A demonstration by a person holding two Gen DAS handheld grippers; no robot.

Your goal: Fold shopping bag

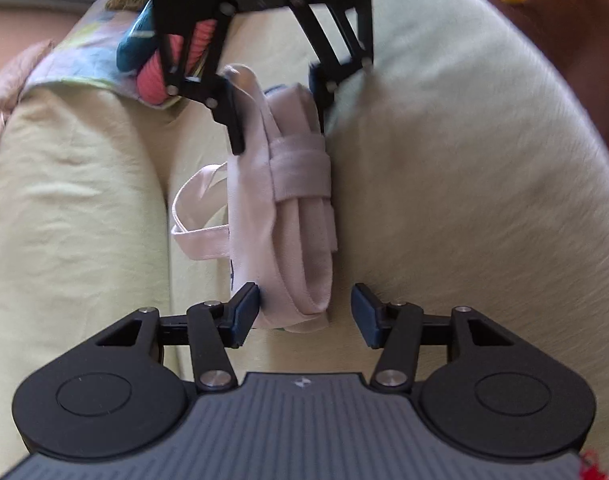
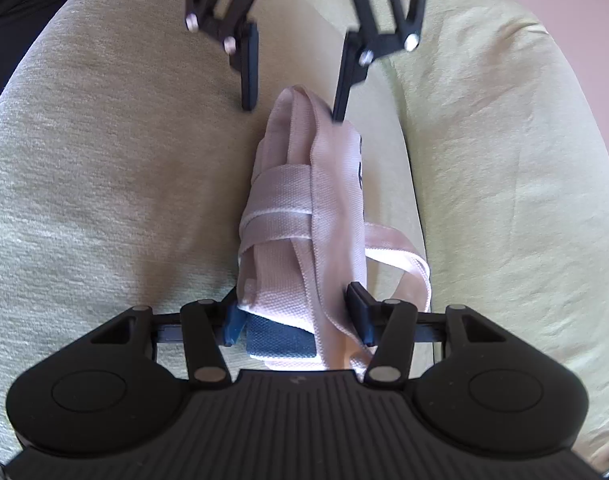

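Bag (image 2: 304, 216), rolled and strap-wrapped, lying in sofa (image 1: 84, 200) cushion seam. Right tongs (image 2: 294, 320) clamped on one end; left tongs (image 1: 304, 308) apart at other. Loose handle loop (image 1: 196, 216) likely to unwind roll if released.

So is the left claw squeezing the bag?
No, the left claw is open, with a gap between one finger and the rolled bag.

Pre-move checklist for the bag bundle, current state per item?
1. Right gripper clamped on the folded bag: ok.
2. Left gripper free of the bag: cannot tell; open, one finger right at the fabric.
3. Handle strap wrapped around the bundle: ok.
4. Second handle tucked in: not ok, loops out sideways.
5. Bundle resting on the sofa cushions: ok.
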